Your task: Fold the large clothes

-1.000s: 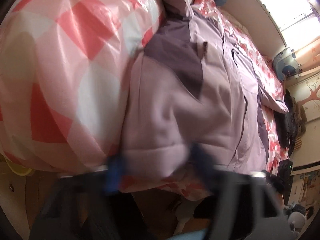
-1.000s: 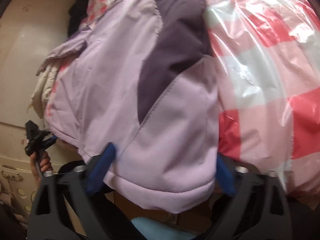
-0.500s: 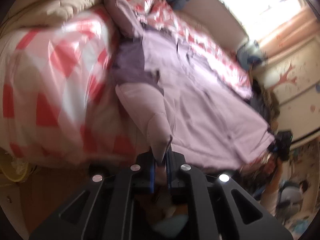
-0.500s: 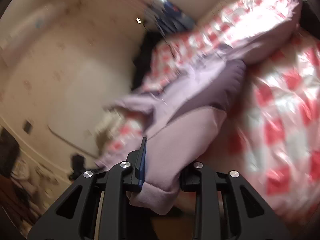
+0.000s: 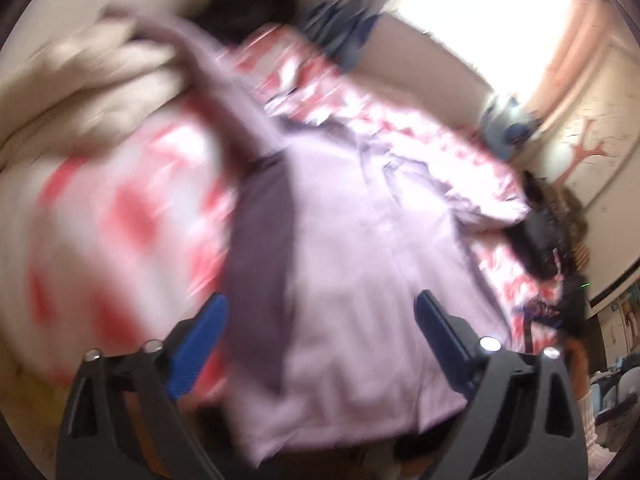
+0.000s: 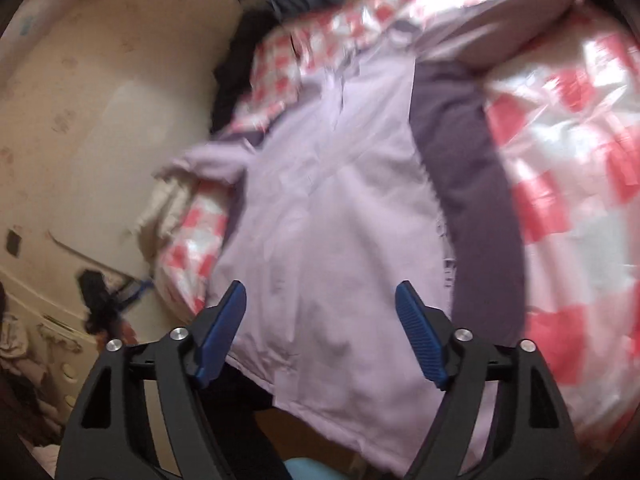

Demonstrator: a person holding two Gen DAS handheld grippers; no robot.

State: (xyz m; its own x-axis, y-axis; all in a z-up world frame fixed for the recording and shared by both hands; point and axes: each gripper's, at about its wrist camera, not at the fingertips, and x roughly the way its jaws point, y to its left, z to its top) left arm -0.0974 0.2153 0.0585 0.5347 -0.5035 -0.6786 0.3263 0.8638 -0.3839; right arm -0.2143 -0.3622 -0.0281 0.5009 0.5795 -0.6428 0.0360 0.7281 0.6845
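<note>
A large lilac jacket (image 5: 360, 264) with dark purple side panels lies spread on a bed, its hem hanging over the near edge. It also shows in the right wrist view (image 6: 332, 216). My left gripper (image 5: 320, 304) is open and empty, its blue pads above the hem on either side of the cloth. My right gripper (image 6: 320, 292) is open and empty too, held just above the jacket's lower part. The left wrist view is blurred by motion.
The bed has a red, pink and white checked cover (image 6: 560, 160) under shiny plastic. A beige quilt (image 5: 92, 80) is piled at the far left. Dark clothes (image 6: 236, 68) lie by the wall. A bright window (image 5: 480, 12) is behind the bed.
Half a second ago both grippers were shut on folds of the jacket. Now both have let go and stand open, and the jacket lies flatter on the bed.
</note>
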